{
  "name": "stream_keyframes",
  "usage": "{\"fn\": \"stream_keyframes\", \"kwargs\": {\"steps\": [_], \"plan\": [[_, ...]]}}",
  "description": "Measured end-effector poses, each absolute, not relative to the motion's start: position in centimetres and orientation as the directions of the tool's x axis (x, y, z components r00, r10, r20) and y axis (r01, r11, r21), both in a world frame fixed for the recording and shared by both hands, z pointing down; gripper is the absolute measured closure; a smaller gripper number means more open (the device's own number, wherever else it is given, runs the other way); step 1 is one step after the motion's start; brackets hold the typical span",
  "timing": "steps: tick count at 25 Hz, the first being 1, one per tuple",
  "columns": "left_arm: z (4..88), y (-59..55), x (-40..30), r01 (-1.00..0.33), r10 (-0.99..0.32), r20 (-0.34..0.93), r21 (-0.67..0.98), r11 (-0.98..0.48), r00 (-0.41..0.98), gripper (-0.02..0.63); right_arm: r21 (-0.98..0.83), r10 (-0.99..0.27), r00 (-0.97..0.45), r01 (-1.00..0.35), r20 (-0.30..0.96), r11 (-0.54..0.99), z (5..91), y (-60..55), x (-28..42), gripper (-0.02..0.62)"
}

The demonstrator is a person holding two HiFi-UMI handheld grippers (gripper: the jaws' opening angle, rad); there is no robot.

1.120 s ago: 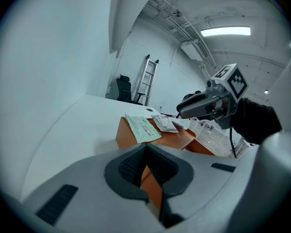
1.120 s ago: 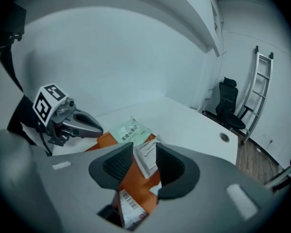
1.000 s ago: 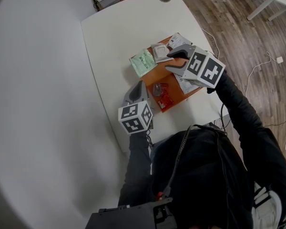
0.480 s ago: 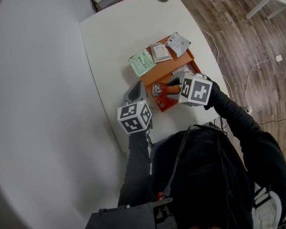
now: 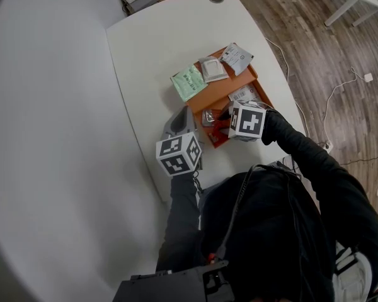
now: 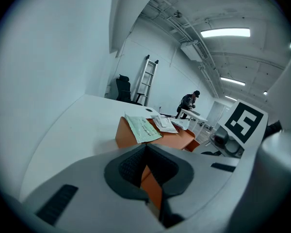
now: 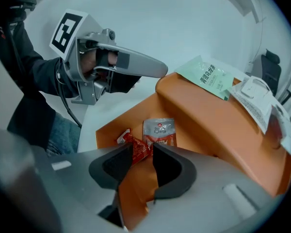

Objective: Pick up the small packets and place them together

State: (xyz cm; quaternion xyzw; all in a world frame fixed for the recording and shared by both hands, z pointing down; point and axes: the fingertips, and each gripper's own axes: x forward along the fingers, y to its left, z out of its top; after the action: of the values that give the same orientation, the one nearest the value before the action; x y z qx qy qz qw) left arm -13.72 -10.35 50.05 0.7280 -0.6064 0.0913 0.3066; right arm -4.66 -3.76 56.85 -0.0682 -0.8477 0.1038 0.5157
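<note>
Small packets lie on an orange tray (image 7: 218,125) that sits on a white table (image 5: 151,49). A red packet (image 7: 136,148) and a silver-and-red packet (image 7: 159,130) rest side by side on the tray's low floor, at its near end. A green packet (image 5: 189,82) hangs over the tray's left edge on its higher part. Several white packets (image 5: 235,56) lie along the tray's far and right sides. The right gripper (image 7: 142,144) points steeply down into the tray. Its jaws stand apart, with the red packet just at their tips and not pinched. The left gripper (image 6: 146,145) hovers beside the tray's left edge, its jaw tips together and holding nothing.
</note>
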Motion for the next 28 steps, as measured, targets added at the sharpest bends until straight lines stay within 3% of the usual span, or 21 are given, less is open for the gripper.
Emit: {"fn": "stream_keyframes", "kwargs": {"steps": [15,28], "plan": [[49.9,-10.3,-13.7,-0.940,-0.827,0.505,0.333,-0.077,0.246,0.604,-0.186,0.195,-0.408,0.062,0.892,0.981,57.8,-2.9,-4.7,0.543],[50.0,-10.3,-13.8,-0.940,-0.828,0.505,0.331,-0.076,0.245,0.604,-0.123,0.101,-0.503,-0.009,0.858,0.992,53.6,-5.5,-4.1,0.575]]}}
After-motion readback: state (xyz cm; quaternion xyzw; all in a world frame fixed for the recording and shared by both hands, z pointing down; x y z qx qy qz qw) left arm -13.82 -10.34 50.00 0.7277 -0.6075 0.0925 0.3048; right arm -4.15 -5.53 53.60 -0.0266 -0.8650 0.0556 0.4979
